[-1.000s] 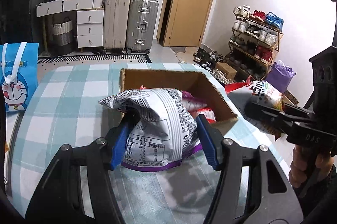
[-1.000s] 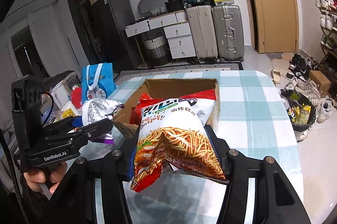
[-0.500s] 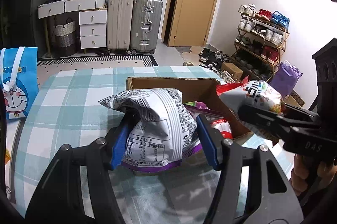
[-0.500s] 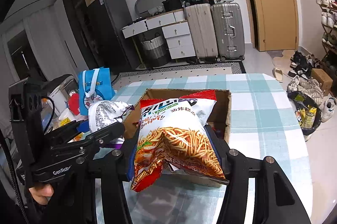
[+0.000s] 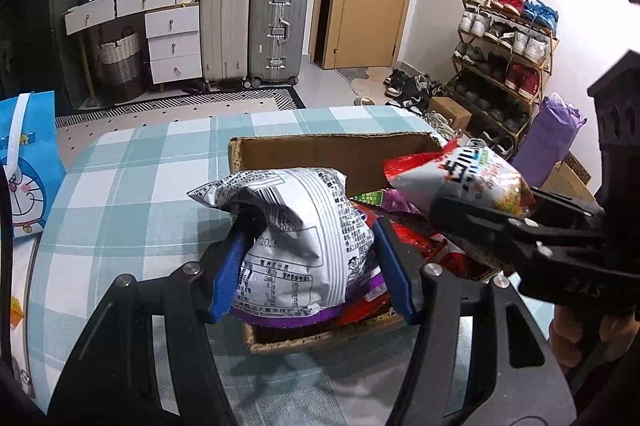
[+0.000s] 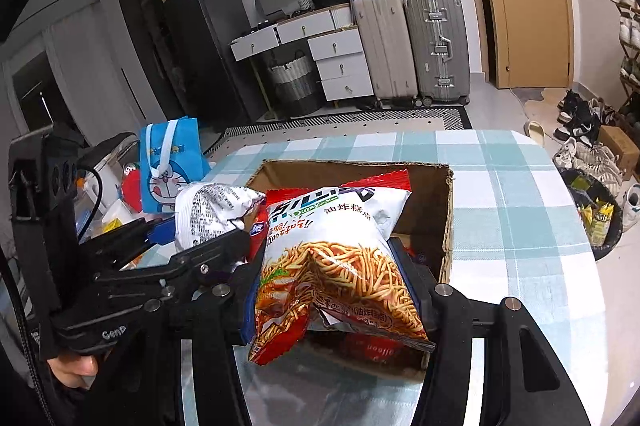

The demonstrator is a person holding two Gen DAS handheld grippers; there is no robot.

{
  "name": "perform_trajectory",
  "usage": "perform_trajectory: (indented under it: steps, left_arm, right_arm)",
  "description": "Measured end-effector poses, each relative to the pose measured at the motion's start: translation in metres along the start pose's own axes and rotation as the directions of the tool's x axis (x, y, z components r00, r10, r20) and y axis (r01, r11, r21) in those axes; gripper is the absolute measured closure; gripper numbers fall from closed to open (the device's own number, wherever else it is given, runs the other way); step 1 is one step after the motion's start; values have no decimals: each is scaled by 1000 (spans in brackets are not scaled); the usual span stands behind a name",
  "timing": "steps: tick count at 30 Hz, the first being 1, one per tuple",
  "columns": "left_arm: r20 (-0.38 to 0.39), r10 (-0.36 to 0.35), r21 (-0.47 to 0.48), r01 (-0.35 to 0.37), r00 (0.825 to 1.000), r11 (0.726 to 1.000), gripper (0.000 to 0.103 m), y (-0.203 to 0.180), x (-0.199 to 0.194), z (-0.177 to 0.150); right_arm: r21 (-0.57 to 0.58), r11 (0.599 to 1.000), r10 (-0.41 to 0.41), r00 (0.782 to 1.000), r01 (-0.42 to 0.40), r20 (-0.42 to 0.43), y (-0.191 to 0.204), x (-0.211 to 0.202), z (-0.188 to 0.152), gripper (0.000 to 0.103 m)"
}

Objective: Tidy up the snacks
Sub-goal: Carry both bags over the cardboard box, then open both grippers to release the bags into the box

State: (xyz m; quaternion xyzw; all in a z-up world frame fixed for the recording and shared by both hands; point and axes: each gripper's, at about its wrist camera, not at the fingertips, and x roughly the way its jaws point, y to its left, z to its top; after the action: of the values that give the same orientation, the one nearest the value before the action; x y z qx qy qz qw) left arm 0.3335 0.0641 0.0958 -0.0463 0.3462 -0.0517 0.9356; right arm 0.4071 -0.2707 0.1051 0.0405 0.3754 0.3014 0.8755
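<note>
Checked bench (image 6: 520,185) w/ cardboard box (image 6: 448,222) at centre. Left tool (image 5: 308,266) clamps white-purple snack bag (image 5: 296,238) over box's near-left corner. Right tool (image 6: 332,290) clamps noodle-snack bag (image 6: 340,254) over box's near side.

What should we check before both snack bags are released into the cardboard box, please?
1. Left gripper clamped on the white-and-purple bag: ok.
2. Right gripper clamped on the red noodle-snack bag: ok.
3. Both bags over the cardboard box opening: ok, as far as both views show.
4. Room left in the box: cannot tell; other packets already lie inside.
5. Grippers clear of each other: cannot tell; they are close together over the box.
6. Box resting flat on the checked tablecloth: ok.
</note>
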Motion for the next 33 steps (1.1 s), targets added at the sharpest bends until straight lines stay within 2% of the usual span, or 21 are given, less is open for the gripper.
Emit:
perform_trajectory:
  steps: [10,15,17,24,30,33]
  left_arm:
    - [-16,-6,8,6,1000,1000,44,-3,30,1]
    - [-36,2,59,0,999,998,44,-12,44,-8]
    - [-26,28,90,-26,999,996,44,-16,47,-10]
    - [-35,31,92,-28,999,995,44,-18,50,-14]
    - [-67,26,67,-22,997,998,44,-18,46,-16]
    - [-67,16,59,-12,998,998,44,-20,42,-19]
  right_arm:
    - [16,1000,1,1000,-1,-20,-11,20,5,48]
    - [8,1000,-6,1000,7,-20,-12,26,8,48]
    - [-7,1000,-29,999,29,-18,-12,29,10,48]
    - [-22,999,-39,999,38,-19,-12,38,16,48]
    - [0,1000,18,1000,-18,-18,-21,39,17,48]
    - [-18,1000,13,1000,-13,-25,-19,41,18,48]
